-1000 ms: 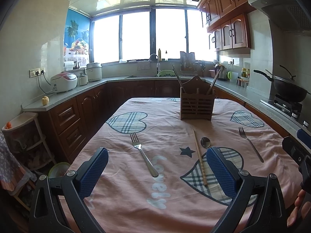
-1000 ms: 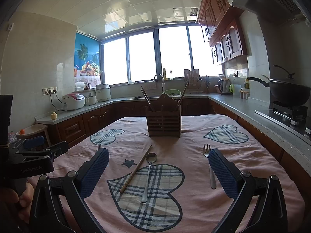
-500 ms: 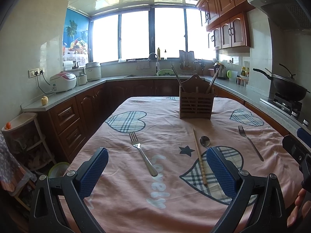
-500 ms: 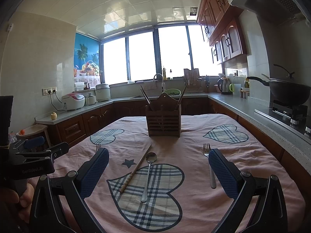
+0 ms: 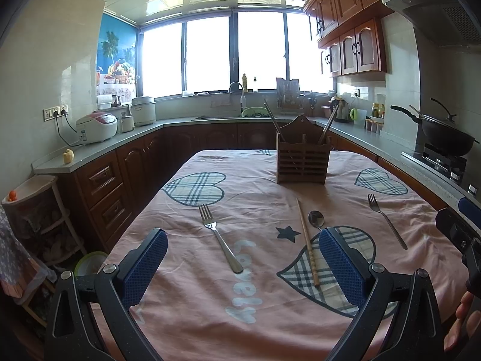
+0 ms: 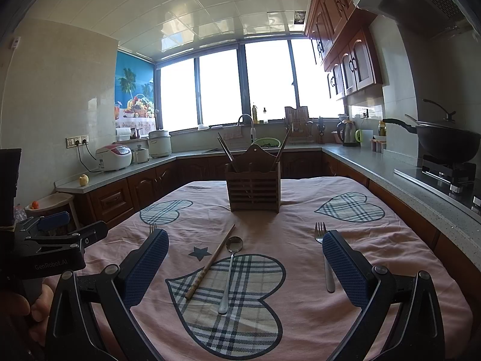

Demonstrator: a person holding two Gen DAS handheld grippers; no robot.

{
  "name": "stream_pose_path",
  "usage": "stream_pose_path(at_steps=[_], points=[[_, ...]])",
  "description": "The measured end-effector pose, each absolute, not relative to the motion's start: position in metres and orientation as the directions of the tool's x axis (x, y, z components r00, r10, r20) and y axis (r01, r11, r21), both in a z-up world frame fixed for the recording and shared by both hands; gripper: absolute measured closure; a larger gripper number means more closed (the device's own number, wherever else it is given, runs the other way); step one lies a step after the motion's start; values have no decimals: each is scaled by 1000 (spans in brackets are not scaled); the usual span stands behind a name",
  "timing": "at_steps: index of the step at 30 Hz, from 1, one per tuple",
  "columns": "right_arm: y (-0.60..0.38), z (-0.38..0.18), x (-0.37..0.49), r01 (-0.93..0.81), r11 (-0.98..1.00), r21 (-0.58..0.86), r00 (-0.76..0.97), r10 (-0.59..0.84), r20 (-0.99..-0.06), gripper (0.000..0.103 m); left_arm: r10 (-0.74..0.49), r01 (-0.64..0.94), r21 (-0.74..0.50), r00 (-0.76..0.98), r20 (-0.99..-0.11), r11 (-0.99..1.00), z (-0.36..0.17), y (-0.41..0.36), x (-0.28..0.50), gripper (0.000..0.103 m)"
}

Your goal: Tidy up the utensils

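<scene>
A brown wooden utensil holder (image 5: 302, 162) (image 6: 254, 186) stands at the far middle of the table with chopsticks sticking out of it. On the pink cloth lie a left fork (image 5: 219, 237) (image 6: 152, 228), one wooden chopstick (image 5: 306, 240) (image 6: 210, 266), a metal spoon (image 5: 315, 219) (image 6: 230, 270) and a right fork (image 5: 386, 221) (image 6: 326, 258). My left gripper (image 5: 243, 267) is open and empty above the near table, the left fork between its fingers. My right gripper (image 6: 245, 267) is open and empty, with chopstick and spoon between its fingers.
The table has a pink cloth with plaid hearts (image 6: 348, 207). Counters run round the room, with rice cookers (image 5: 96, 126) at left, a sink (image 5: 240, 114) at the back and a black wok (image 6: 445, 144) on the stove at right. A shelf rack (image 5: 36, 210) stands at left.
The left view has shifted slightly, so the table objects sit a little higher in the frame. The right view and the utensils have not moved. Both grippers stay open.
</scene>
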State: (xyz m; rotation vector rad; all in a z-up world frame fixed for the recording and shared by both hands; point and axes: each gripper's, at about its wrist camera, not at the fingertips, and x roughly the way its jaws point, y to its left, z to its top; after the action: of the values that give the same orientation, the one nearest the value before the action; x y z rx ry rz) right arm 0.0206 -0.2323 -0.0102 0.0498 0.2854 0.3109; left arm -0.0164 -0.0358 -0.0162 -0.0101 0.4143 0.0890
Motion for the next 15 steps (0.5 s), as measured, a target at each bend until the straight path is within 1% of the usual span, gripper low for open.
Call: stream_pose_path(at_steps=[15], points=[[-232,-10,20,-294,951,92,913,308,-268,0,83,-87,8,911,-403,996,-15,-36,-16,1]])
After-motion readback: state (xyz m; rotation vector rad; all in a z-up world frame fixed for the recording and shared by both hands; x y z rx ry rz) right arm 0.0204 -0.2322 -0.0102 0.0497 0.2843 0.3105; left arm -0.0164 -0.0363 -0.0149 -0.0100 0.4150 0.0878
